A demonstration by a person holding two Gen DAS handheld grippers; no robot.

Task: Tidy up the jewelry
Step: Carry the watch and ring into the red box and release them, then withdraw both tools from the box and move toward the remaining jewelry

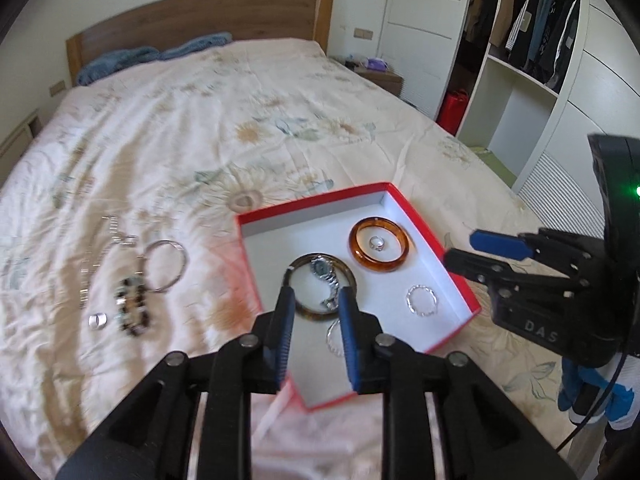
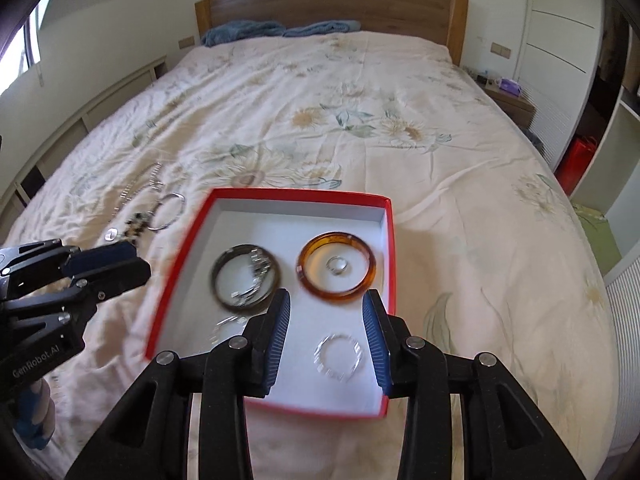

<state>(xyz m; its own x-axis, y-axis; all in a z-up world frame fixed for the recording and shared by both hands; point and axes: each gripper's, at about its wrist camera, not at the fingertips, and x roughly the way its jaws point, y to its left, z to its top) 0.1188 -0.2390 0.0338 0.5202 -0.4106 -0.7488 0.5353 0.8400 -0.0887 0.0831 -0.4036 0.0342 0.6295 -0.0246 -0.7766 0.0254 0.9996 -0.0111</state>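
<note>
Left gripper [image 1: 316, 292]: hovers above the near left part of the box, tilted steeply down; jaws a little apart, nothing between them.
Right gripper [image 2: 326, 302]: hovers over the near right part of the box, also tilted down; jaws apart, empty. In the left wrist view it enters from the right edge, beside the box.
Box [image 1: 460, 280]: red, open, white inside, lying flat on the bed [image 1: 200, 128].
Amber bangle [image 1: 380, 250]: in the far right of the box, a small ring [image 1: 377, 244] inside it.
Dark bangle [image 1: 320, 292]: to the left of the amber one, a watch [image 1: 326, 280] lying across it.
Silver bracelets: one [image 1: 422, 300] in the near right of the box, another [image 1: 334, 338] near the front, partly hidden by the left gripper.
Loose pieces: on the bedspread left of the box lie a silver hoop [image 1: 164, 266], a beaded bracelet [image 1: 132, 306], a band ring [image 1: 98, 321] and a chain [image 1: 104, 248].
Hands: a blue-and-white glove [image 1: 596, 396] shows under the right gripper.
</note>
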